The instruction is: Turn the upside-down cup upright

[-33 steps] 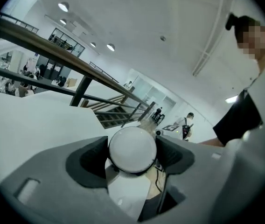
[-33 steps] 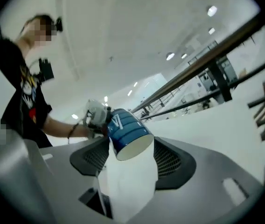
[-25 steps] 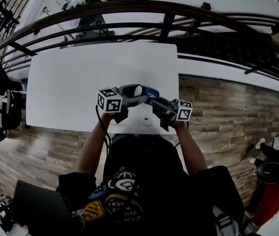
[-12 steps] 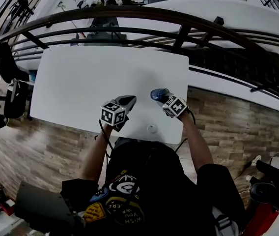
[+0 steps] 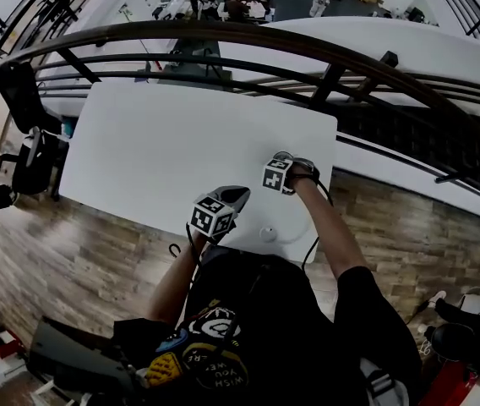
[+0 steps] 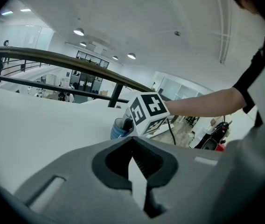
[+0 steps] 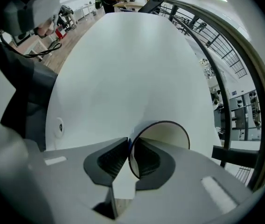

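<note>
**A:** Where was the cup?

**B:** Mouth up, low over the table near its right edge, directly under the right claw, which pointed straight down. The cup's base was hidden.

**A:** Gripped?

**B:** Yes. The jaws were nearly together, pinching the wall at the rim, one inside and one outside.

**A:** And the left claw?

**B:** Fully closed on nothing, near the cup and facing it.

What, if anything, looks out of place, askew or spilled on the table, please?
Nothing stands out: the blue cup is mouth-up over the white table, its rim pinched in the right tongs, with no spill or damage visible.
</note>
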Available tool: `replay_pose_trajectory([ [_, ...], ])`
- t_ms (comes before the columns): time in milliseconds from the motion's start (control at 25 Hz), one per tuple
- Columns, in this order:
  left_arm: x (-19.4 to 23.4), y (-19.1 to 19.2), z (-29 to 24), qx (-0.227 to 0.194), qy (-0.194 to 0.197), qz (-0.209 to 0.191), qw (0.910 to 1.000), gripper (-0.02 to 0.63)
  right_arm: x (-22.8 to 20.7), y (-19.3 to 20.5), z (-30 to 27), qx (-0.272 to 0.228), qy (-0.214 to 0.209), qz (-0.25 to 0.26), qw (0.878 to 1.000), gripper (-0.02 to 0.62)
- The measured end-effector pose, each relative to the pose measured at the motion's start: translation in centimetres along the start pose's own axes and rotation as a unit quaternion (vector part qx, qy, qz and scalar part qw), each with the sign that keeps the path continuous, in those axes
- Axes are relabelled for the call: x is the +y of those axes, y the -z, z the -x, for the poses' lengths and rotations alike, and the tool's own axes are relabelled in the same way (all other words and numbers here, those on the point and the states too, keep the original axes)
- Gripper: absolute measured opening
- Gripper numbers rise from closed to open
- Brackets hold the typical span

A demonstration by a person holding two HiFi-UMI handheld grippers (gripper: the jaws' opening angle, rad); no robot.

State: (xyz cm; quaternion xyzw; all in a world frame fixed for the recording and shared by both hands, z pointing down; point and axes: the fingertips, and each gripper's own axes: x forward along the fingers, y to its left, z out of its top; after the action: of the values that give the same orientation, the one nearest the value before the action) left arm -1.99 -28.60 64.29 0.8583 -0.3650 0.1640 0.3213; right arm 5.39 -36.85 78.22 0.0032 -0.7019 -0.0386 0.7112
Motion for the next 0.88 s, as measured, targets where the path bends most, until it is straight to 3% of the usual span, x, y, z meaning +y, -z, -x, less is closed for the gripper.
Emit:
replay_pose_trajectory([
  [280, 0.0, -0.3, 0.7, -0.013, -0.002, 0.005, 0.9999, 0.005, -0.5, -1.3, 3.0, -0.091, 0.051, -0.054, 0.993, 0.083],
  [360, 0.1, -0.6, 0.9, -0.017, -0.005, 0.006, 0.9998, 0.005, -1.0, -1.2, 4.7, -0.135, 0.077, -0.092, 0.984, 0.095],
  [440, -0.1, -0.7, 1.0, -0.023, -0.01, 0.002, 0.9997, 0.005, -1.0, -0.3, 6.6, -0.188, 0.109, -0.143, 0.966, 0.082],
  [480, -0.3, -0.7, 1.1, -0.026, -0.014, -0.002, 0.9996, 0.005, -0.8, 0.5, 7.7, -0.218, 0.124, -0.177, 0.952, 0.049],
  [560, -0.9, -0.8, 1.5, -0.033, -0.025, -0.009, 0.9991, 0.005, 0.1, 2.1, 10.2, -0.292, 0.142, -0.257, 0.91, 0.003],
  [720, -2.9, -0.8, 2.3, -0.051, -0.048, -0.016, 0.9974, 0.005, 4.4, 4.9, 14.1, -0.426, 0.129, -0.388, 0.807, 0.003],
  [880, -5.9, -1.0, 2.9, -0.068, -0.044, -0.022, 0.9965, 0.005, 9.9, 6.5, 16.1, -0.5, 0.097, -0.489, 0.708, 0.002],
])
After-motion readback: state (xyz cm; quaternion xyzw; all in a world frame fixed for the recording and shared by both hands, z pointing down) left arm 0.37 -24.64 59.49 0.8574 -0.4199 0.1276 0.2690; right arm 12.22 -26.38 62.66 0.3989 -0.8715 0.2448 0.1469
